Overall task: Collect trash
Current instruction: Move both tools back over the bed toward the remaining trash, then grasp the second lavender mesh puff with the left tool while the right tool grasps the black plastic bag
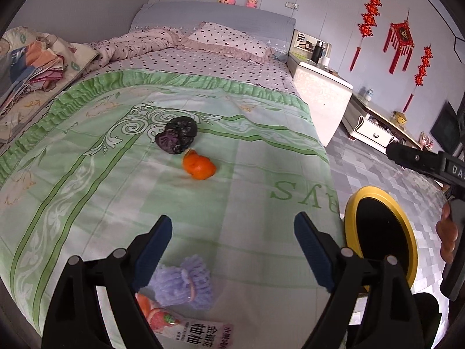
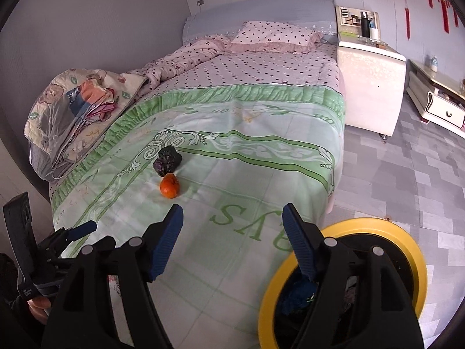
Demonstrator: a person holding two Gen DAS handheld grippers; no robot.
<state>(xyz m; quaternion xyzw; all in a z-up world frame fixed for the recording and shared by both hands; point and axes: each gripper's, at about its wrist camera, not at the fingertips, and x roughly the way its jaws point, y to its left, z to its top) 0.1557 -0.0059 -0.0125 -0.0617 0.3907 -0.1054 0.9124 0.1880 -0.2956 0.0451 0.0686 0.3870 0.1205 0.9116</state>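
Observation:
On the green bedspread lie a dark crumpled wad and an orange peel right beside it. Nearer to me are a purple foam fruit net and a printed drink pack. My left gripper hovers open above the net, with nothing between its blue pads. My right gripper stands open and empty over the bed's foot end, next to the yellow-rimmed bin, which has dark and blue trash inside. The wad and peel lie ahead of it.
The bin stands on the grey tiled floor at the bed's right corner. A folded quilt pile lies on the bed's left side, with a dotted pillow at the head. A white nightstand and a low cabinet line the right wall.

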